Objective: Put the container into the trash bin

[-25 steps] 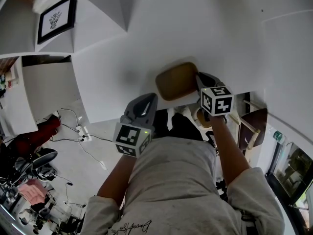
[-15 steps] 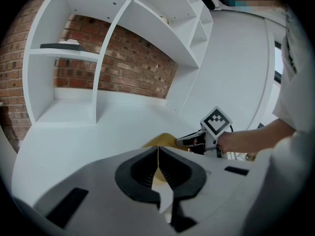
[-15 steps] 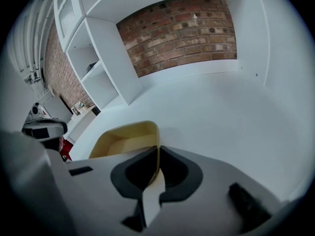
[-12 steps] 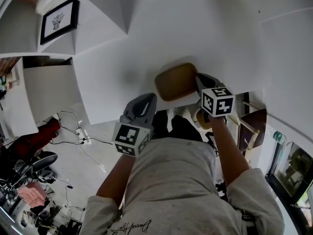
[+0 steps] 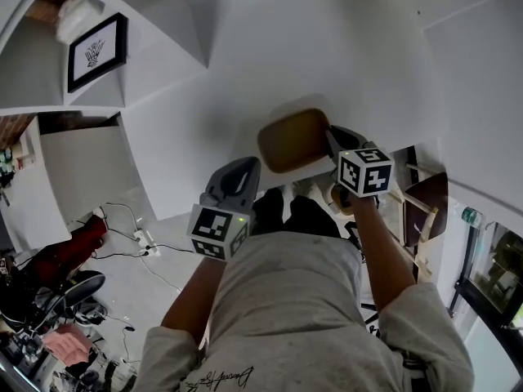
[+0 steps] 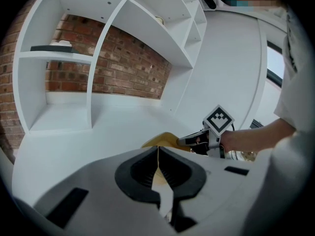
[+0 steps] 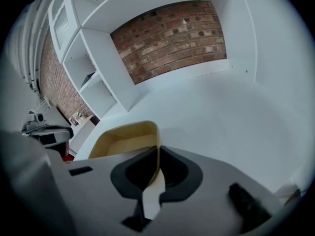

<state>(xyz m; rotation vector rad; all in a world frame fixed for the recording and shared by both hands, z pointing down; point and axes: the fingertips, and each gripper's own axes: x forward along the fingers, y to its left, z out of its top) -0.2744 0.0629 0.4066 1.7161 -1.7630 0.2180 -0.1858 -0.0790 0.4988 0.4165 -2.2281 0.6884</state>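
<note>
Early stage, by the look of it. Shallow tan rectangular container (image 5: 294,140) at the near edge of the white surface (image 5: 351,64), rim wall pinched in the right gripper (image 5: 333,140) jaws. Left gripper (image 5: 248,164) jaws closed, empty. No trash bin visible; carrying and dropping remain.

Head view tipped slightly, framed picture (image 5: 96,51) now lower in frame, power strip (image 5: 145,241) and pink cloth (image 5: 67,341) on floor slid toward bottom left corner, right gripper (image 5: 331,137) and the container (image 5: 294,140) in it rolled a touch.
</note>
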